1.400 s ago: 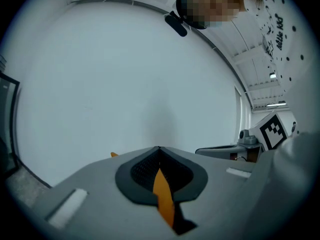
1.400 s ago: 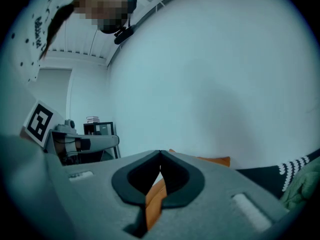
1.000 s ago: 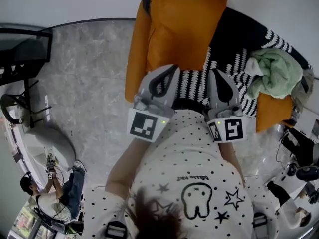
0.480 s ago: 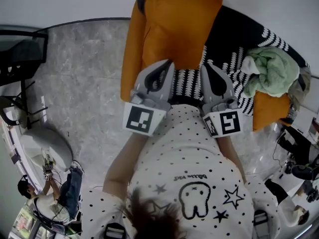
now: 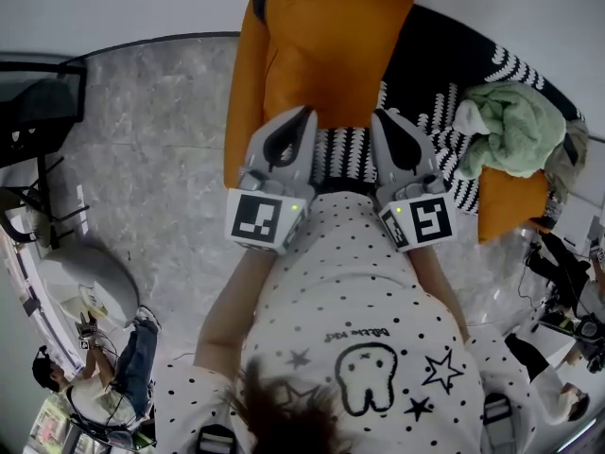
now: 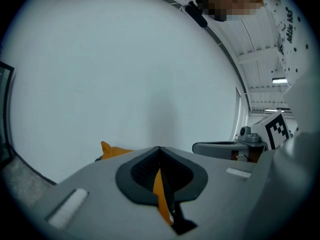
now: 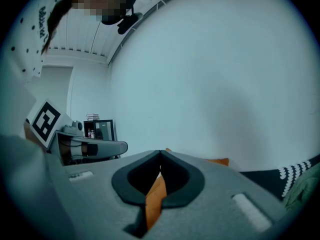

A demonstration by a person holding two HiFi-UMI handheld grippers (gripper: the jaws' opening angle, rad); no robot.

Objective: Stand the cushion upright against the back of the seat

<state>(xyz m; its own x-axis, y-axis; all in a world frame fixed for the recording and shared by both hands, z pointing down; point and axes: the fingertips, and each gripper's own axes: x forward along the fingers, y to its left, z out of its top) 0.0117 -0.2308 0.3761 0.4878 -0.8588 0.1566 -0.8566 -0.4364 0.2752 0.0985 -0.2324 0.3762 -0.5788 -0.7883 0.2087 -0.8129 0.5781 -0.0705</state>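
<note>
While both pairs of jaws are pressed together, each one pinches a thin fold of orange fabric: the left gripper clamps a cloth edge that carries small pale zipper teeth, and the right gripper nips a smooth, plain strip of the same cloth. Both folds belong to the orange cushion. From the head view the cushion is a plump, soft rectangle with rounded corners, held by its near edge between the left gripper and the right gripper. It reaches away from them toward the pale wall, over the left end of the seat; whether it stands or lies cannot be told. One pointed corner of it pokes up past the grey moulded jaws in the left gripper view. Just beside the cushion's left side runs the seat's orange padded arm, and under the grippers lies a black seat cover with rows of short white stripes. Farther right on it sits a crumpled pale green towel, fuzzy in texture, with a second orange cushion beside it. A grey mottled stone floor spreads to the left.
</note>
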